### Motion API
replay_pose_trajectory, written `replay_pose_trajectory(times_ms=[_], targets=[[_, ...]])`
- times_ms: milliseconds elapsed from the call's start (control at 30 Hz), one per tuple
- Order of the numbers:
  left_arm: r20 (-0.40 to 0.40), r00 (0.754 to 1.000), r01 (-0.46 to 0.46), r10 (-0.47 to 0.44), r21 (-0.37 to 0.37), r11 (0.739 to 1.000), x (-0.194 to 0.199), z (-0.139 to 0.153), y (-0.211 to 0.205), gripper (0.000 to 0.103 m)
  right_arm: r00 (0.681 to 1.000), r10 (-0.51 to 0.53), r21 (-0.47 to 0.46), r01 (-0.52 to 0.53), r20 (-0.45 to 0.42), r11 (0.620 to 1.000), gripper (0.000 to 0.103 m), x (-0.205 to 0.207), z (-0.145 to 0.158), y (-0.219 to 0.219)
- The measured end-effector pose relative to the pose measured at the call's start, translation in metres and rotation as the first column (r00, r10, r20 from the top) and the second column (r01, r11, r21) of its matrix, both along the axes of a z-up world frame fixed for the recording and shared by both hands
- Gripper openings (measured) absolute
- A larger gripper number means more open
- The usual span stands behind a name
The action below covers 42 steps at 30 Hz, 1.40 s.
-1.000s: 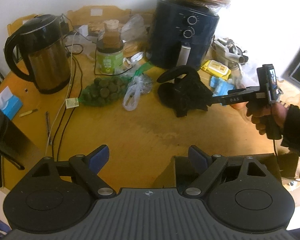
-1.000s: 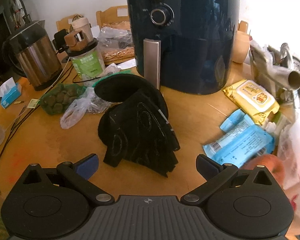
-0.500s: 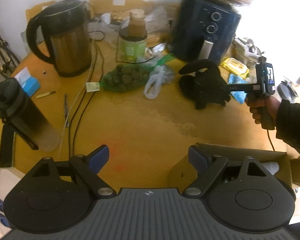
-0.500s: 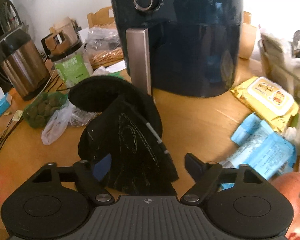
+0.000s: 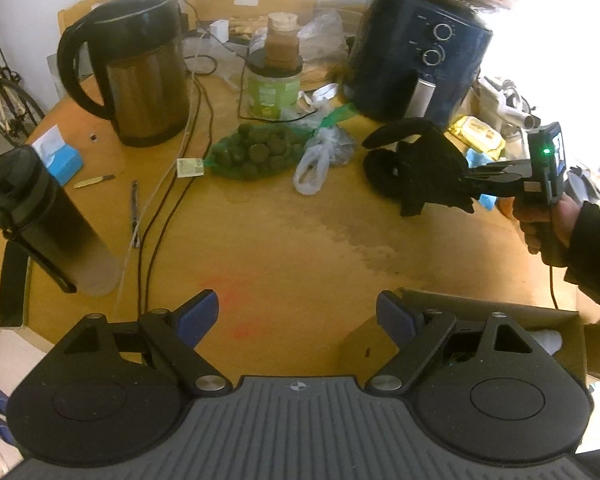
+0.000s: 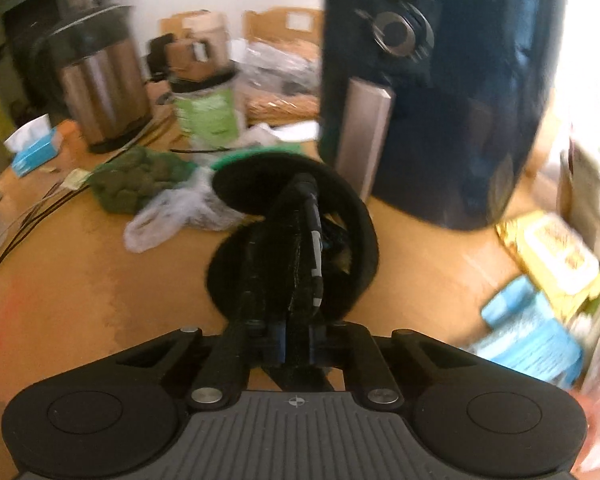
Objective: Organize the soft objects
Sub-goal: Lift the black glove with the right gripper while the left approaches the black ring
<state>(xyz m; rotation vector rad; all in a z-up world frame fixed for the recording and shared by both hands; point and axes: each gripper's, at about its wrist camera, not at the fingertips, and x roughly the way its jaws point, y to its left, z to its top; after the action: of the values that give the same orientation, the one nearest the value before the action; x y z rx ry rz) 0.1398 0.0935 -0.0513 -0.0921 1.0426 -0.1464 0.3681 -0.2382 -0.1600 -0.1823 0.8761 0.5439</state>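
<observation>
**Black fabric pinched at the air fryer, box waiting**

Black soft bundle [image 6: 296, 256], seemingly a glove or two resting on a rounded fuzzy piece, sits on the wooden worktop [image 5: 284, 240] just in front of the dark blue air fryer [image 5: 420, 64]. Right tool [image 6: 294, 340] has its fingers drawn together on the near edge of the bundle's upper layer. Left tool [image 5: 296, 316] hangs spread wide over bare wood, holding nothing, with an open cardboard box [image 5: 480, 320] directly beneath its right finger.

Judgement on the step: this looks like the pickup before a carry to the box. Lift straight up first, slowly, so the fuzzy lower piece either comes along or drops cleanly. Keep the path clear of the plastic bag [image 5: 320, 152] and the bag of green lumps [image 5: 256, 152] nearby. The pinch seems to catch only an edge, so slippage is a risk.

Hard to read:
- right wrist view is motion-blurred; the fabric's layers merge into one dark mass
- how many pieces are actually caught cannot be told
- the box interior is mostly blocked by the left tool
</observation>
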Motion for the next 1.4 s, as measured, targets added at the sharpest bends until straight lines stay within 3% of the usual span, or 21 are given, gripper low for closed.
replay_pose_trajectory(times_ms=[267, 600, 1033, 1400], targets=[[0.011, 0.999, 0.031, -0.031, -0.008, 0.999, 0.003, 0.001, -0.010, 0.087, 0.989, 0.146, -0.061, -0.144, 0.037, 0.988, 0.010, -0.023, 0.025, 0.009], [0.032, 0.997, 0.067, -0.067, -0.003, 0.998, 0.006, 0.005, -0.016, 0.087, 0.983, 0.184, -0.049, -0.185, -0.019, 0.981, 0.010, -0.039, 0.027, 0.002], [0.076, 0.989, 0.124, -0.124, 0.009, 0.992, 0.017, 0.013, -0.027, 0.087, 0.991, 0.112, 0.049, -0.109, -0.066, 0.993, 0.010, -0.052, 0.051, -0.032], [0.114, 0.972, 0.205, -0.207, 0.026, 0.978, 0.039, 0.013, -0.047, 0.087, 0.999, 0.014, 0.091, -0.009, -0.049, 0.996, 0.010, -0.075, 0.072, -0.063]])
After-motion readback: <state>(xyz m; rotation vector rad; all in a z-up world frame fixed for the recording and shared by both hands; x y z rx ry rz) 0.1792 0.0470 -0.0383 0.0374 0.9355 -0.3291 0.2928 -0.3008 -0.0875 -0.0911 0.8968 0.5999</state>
